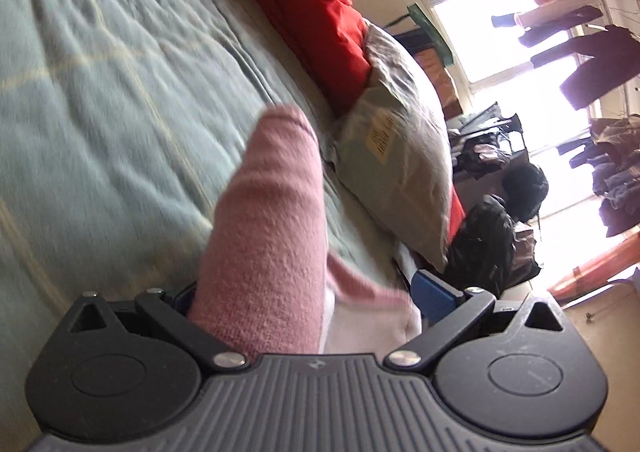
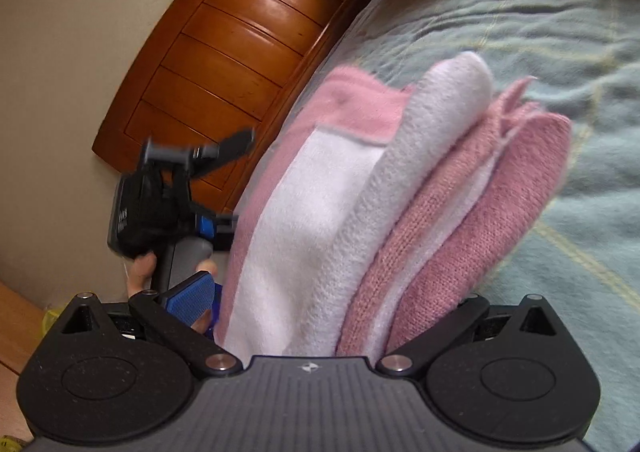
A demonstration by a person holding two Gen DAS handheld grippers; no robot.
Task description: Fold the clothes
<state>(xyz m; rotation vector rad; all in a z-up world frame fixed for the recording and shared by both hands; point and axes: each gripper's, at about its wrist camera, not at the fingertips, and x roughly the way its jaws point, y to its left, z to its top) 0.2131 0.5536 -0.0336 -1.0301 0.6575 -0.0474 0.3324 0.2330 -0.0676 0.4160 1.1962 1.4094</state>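
The pink and white garment (image 2: 360,212) is bunched into thick fuzzy knit folds, pink outside with a white fleecy lining, held above the bed (image 2: 560,32) near its headboard edge. The right hand-held gripper (image 2: 320,316) has its jaws wide, clamped around the whole bundle. The left hand-held gripper (image 1: 308,304) likewise pinches a pink fold (image 1: 272,212) over the pale green blanket (image 1: 100,92).
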